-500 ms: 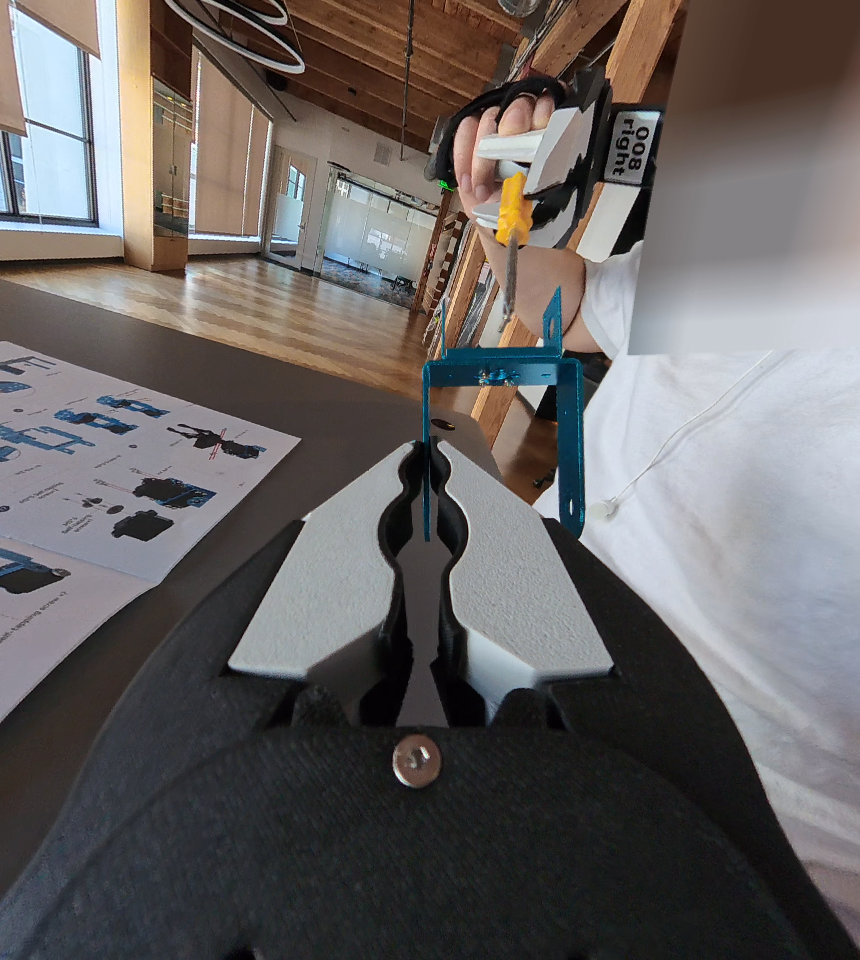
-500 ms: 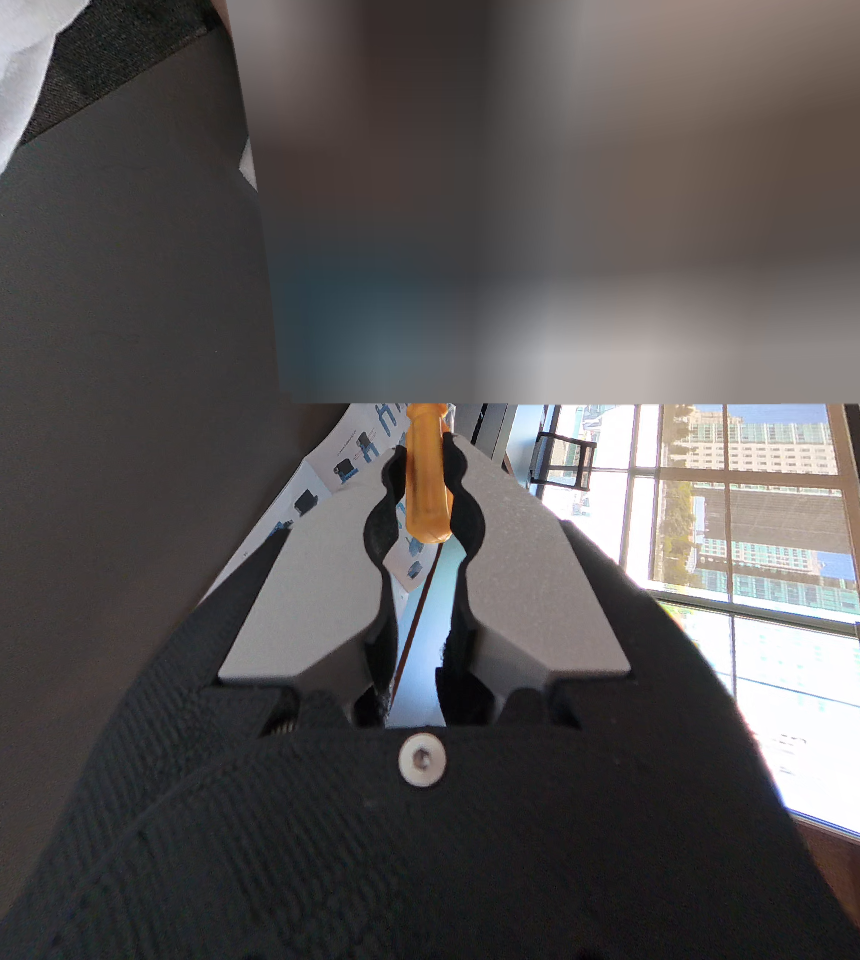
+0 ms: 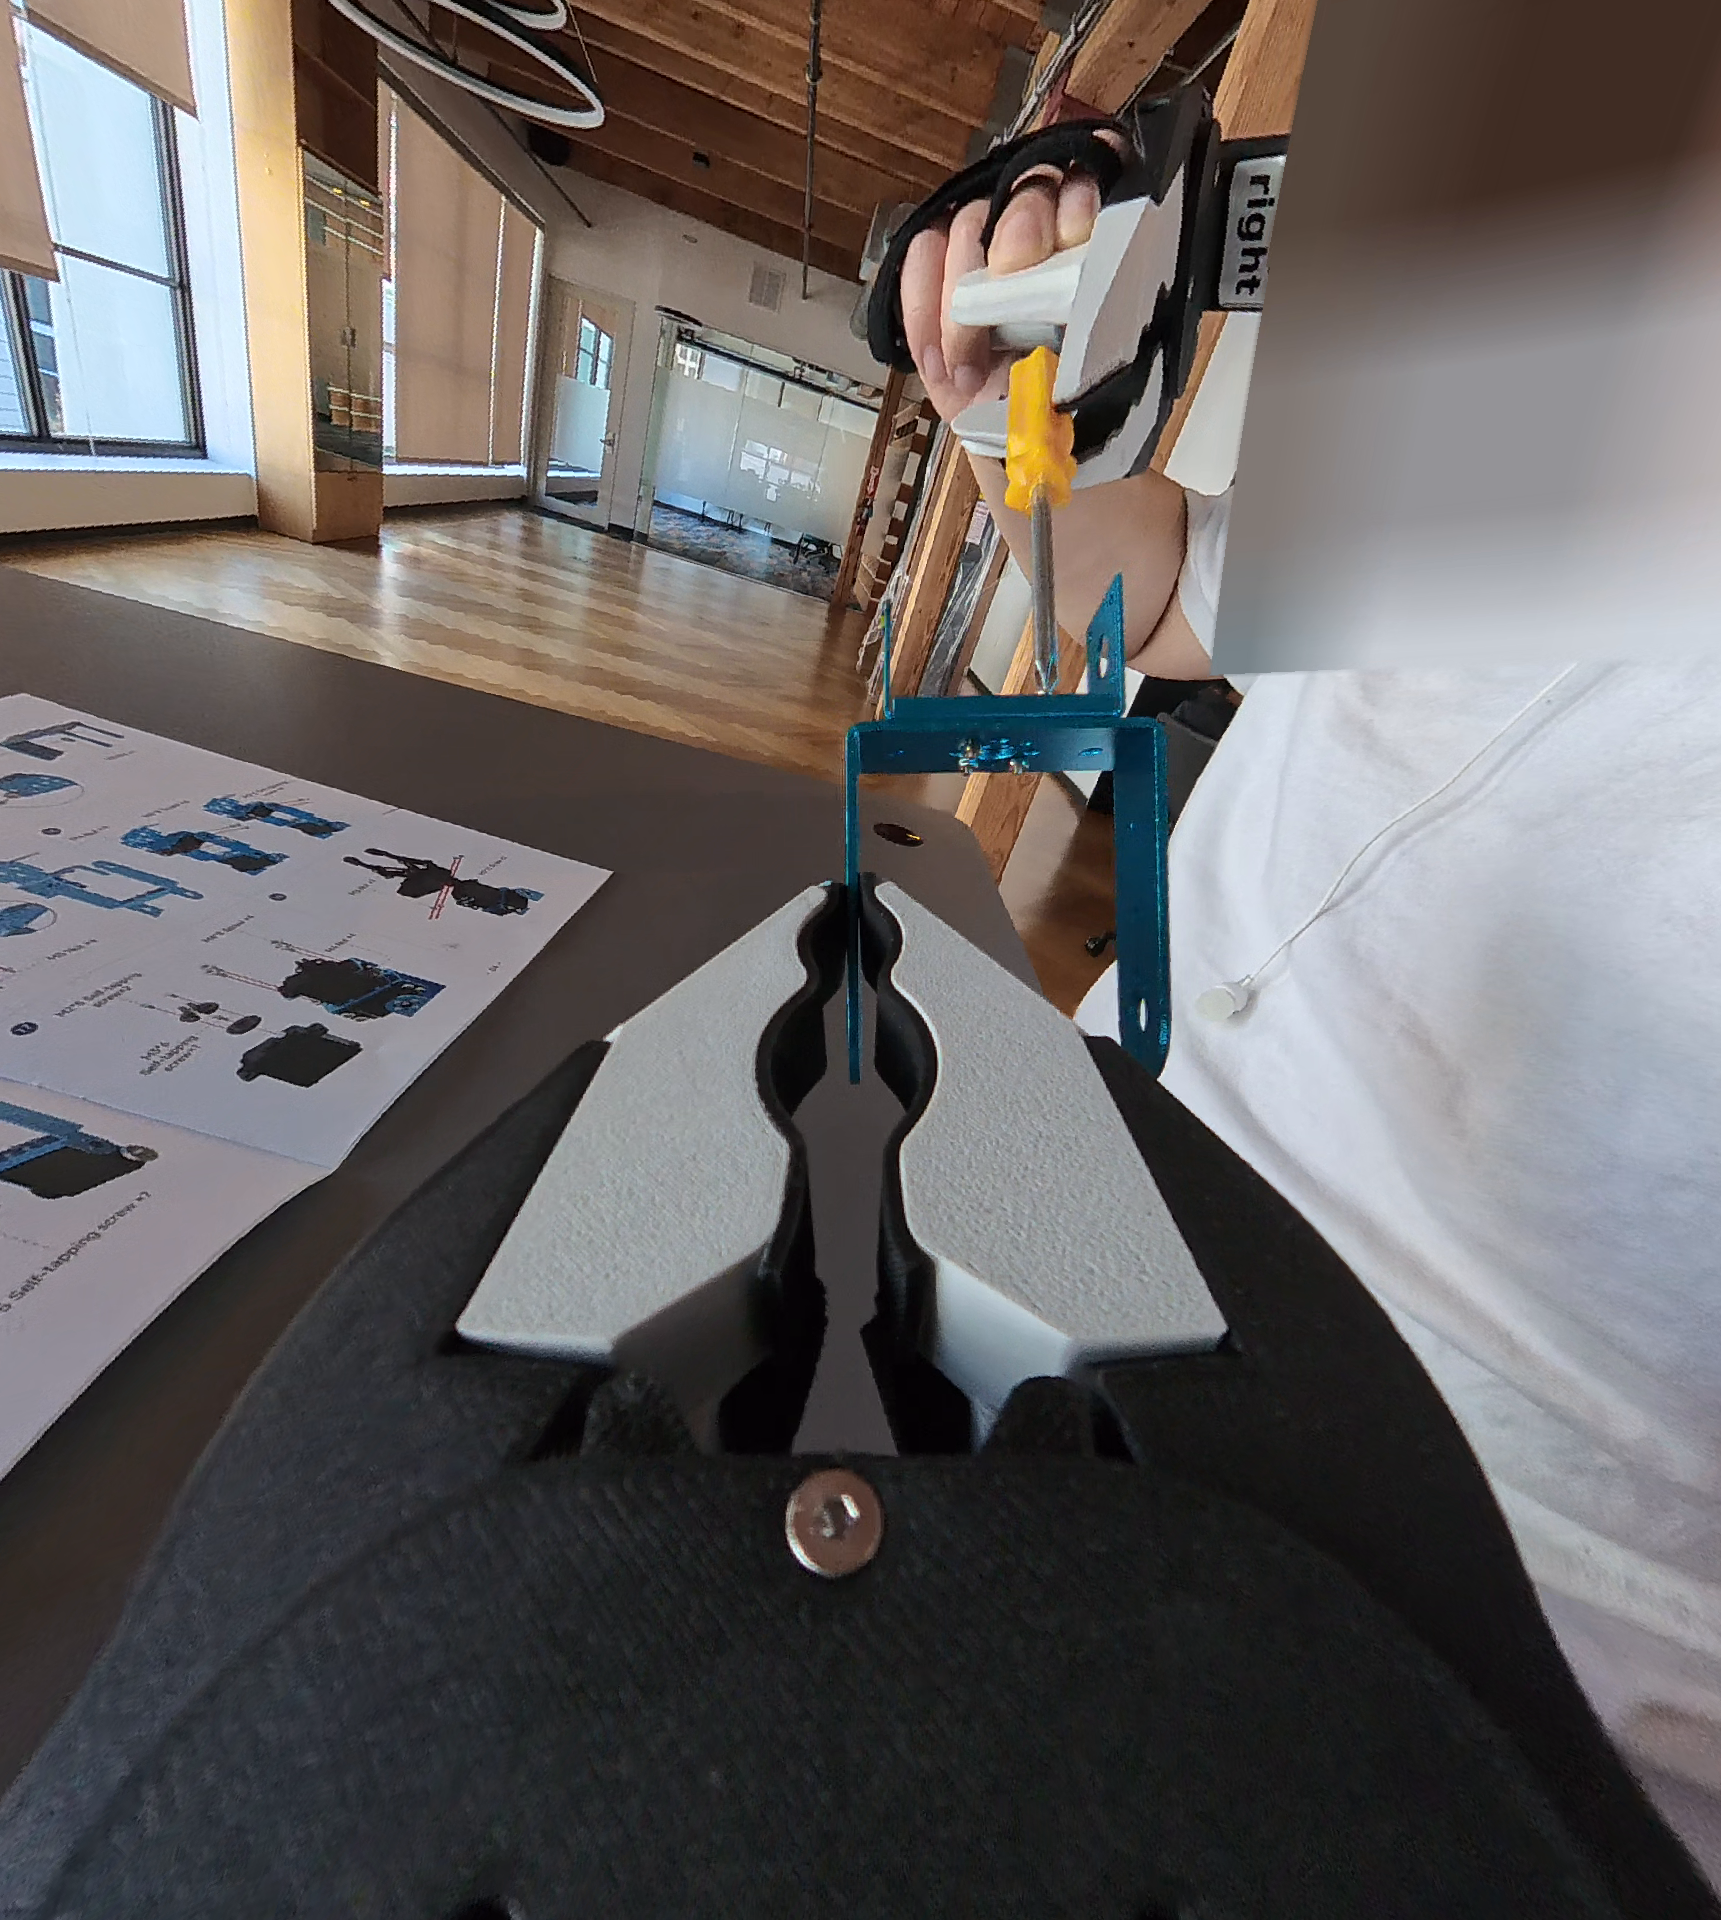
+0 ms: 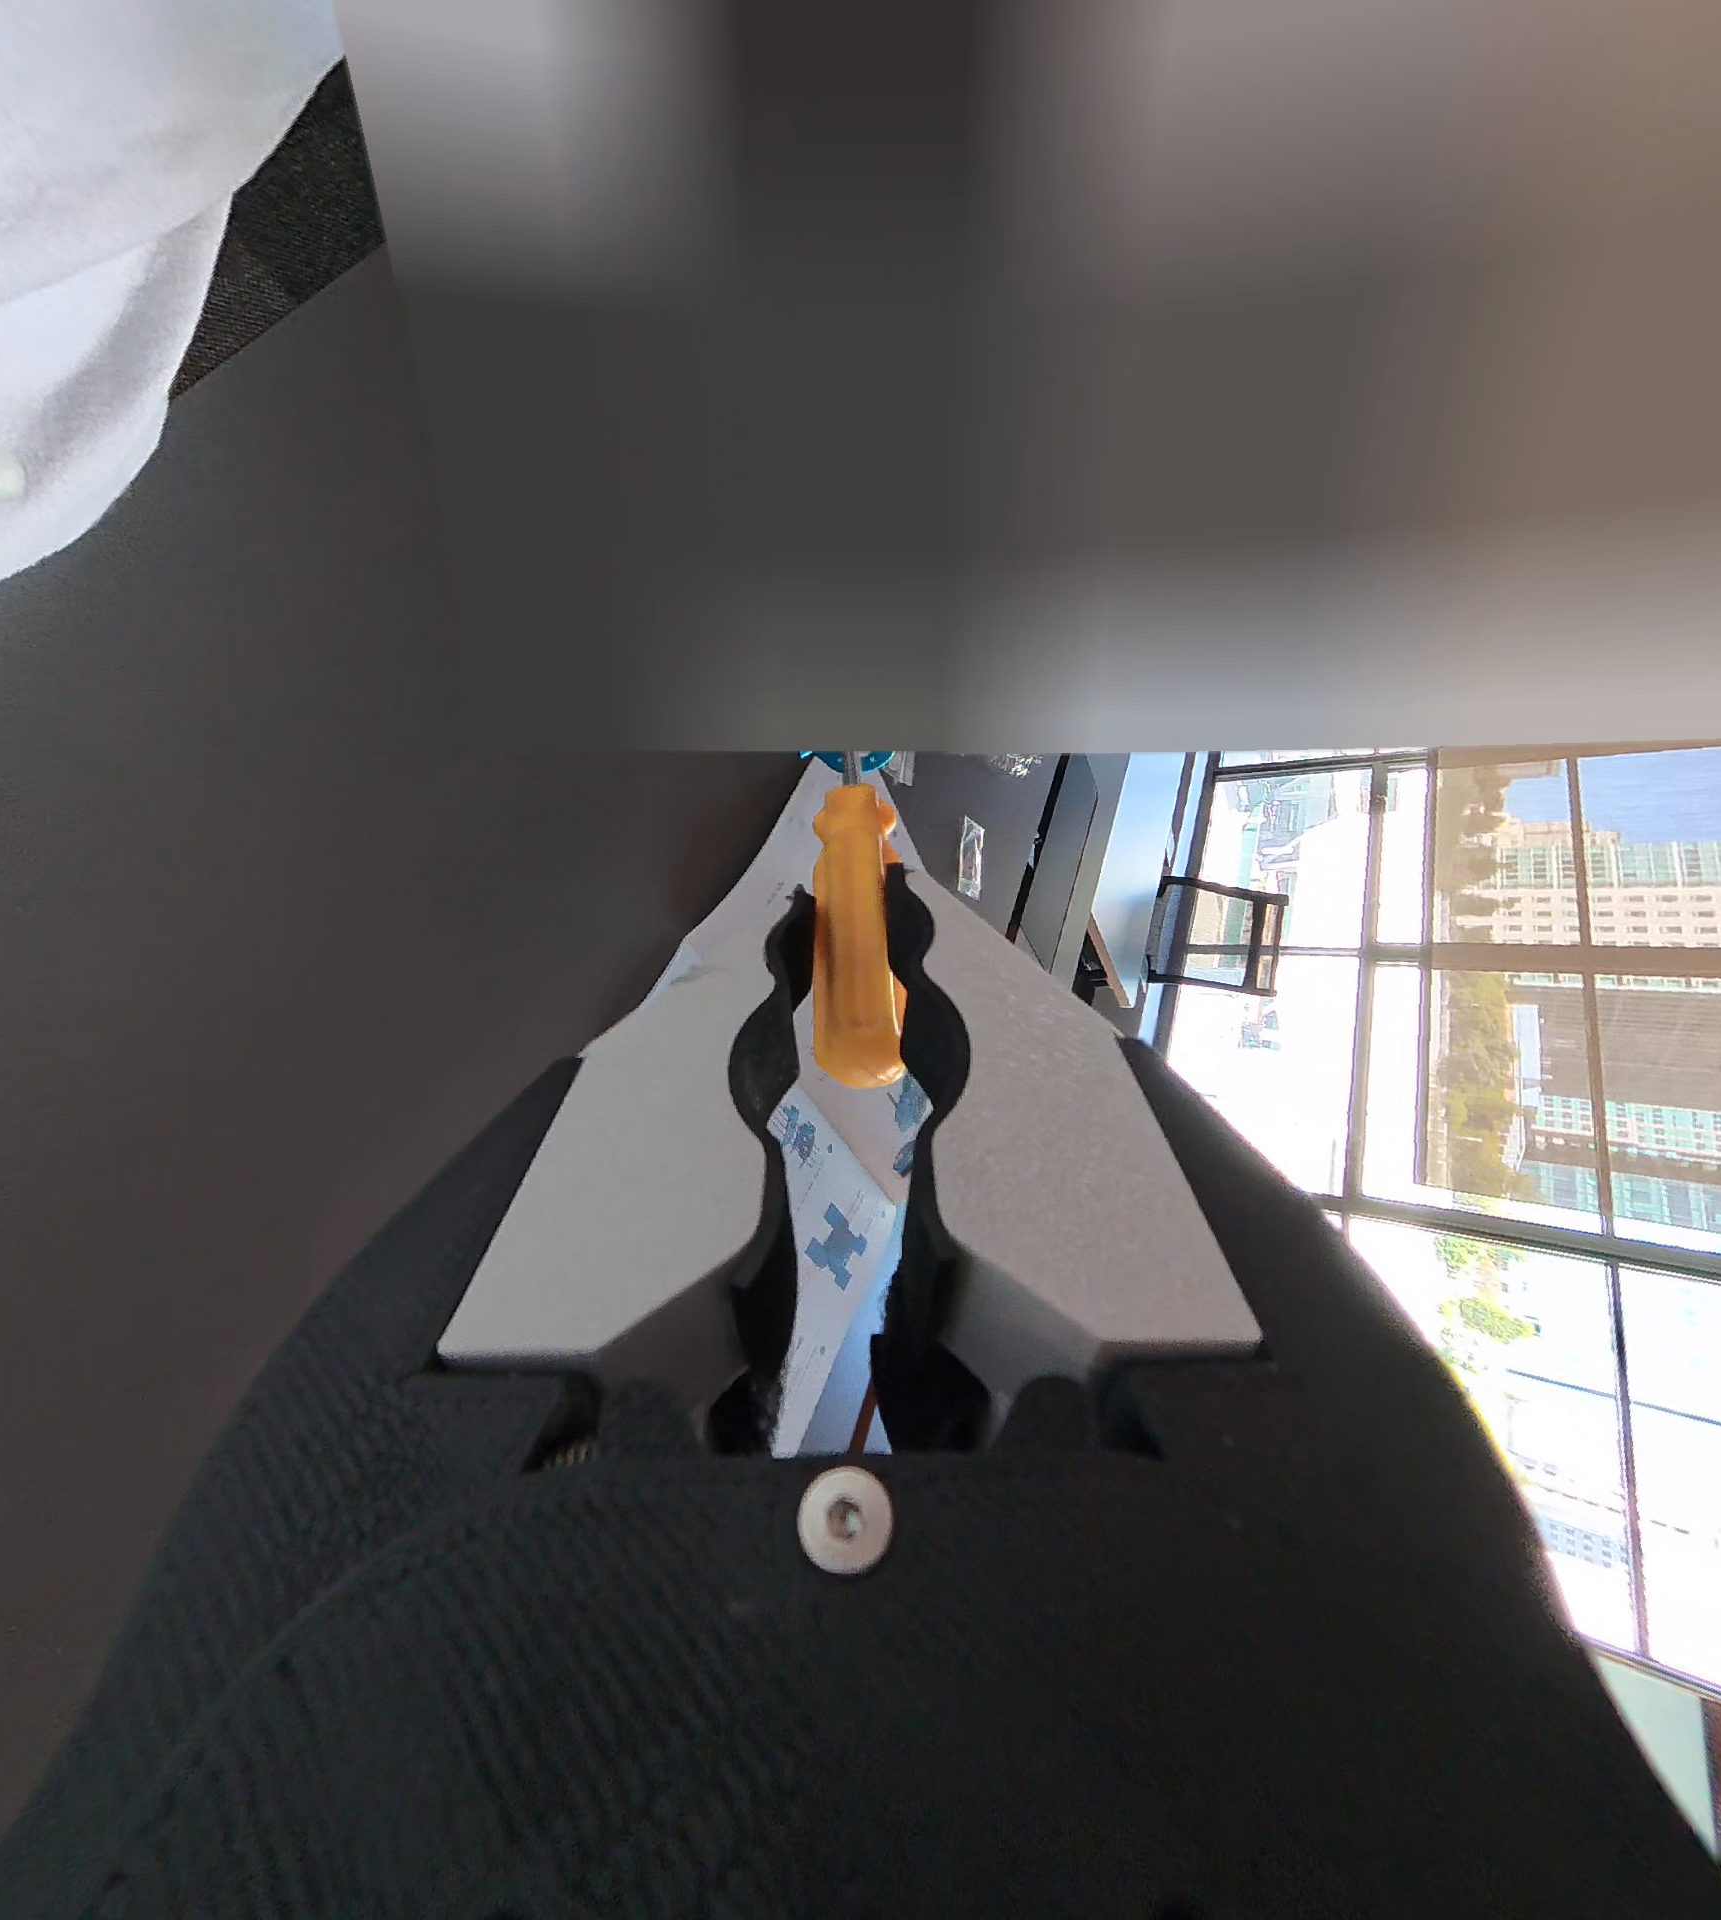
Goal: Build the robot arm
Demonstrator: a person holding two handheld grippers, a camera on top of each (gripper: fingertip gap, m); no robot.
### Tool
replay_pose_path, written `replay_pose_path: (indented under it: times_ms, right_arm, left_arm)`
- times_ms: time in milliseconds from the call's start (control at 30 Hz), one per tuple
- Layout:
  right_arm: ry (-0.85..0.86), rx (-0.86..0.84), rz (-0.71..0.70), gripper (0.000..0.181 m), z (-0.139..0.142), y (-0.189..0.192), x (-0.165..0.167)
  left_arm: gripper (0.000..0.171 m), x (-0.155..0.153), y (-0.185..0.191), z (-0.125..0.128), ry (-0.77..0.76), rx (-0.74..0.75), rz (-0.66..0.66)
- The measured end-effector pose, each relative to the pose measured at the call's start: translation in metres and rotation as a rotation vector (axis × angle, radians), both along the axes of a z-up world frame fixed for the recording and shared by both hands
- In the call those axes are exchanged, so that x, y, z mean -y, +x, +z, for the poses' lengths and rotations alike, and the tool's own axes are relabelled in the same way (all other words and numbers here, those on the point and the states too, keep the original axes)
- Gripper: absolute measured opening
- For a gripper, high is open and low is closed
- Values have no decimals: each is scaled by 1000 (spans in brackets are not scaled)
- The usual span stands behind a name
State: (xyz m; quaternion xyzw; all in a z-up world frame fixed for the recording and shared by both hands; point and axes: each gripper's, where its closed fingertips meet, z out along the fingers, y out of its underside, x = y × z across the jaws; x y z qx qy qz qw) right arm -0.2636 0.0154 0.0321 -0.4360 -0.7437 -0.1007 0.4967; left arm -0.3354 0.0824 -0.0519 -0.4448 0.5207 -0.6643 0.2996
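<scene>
A dark table point(image 3: 627, 748) carrying printed instruction sheets point(image 3: 212, 935) is seen to the left of the left gripper point(image 3: 854, 904), whose jaws are closed to a sliver on one leg of a blue metal bracket point(image 3: 1142, 894), held upright ahead of its tips with the crossbar on top and the other leg hanging free to the right. Above and beyond that crossbar the right gripper point(image 3: 1043, 353) is clamped on the handle of an orange screwdriver point(image 3: 1038, 447). The shaft is pointed steeply down, long axis near vertical, the tip at or just above the crossbar; contact cannot be confirmed.
</scene>
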Motion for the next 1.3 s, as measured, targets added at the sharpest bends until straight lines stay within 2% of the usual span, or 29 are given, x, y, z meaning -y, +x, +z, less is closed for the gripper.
replay_pose_path:
  times_ms: [700, 1100, 1300]
  right_arm:
    - [-64, -13, 1, 9, -5, 3, 0]
    - [-305, -261, -29, 9, 12, 9, -11]
    - [-346, -324, -27, 9, 13, 7, -15]
  left_arm:
    - [0, 2, 2, -4, 51, -9, 12]
    - [0, -2, 2, 8, 65, 47, 52]
    - [0, -3, 0, 15, 52, 90, 58]
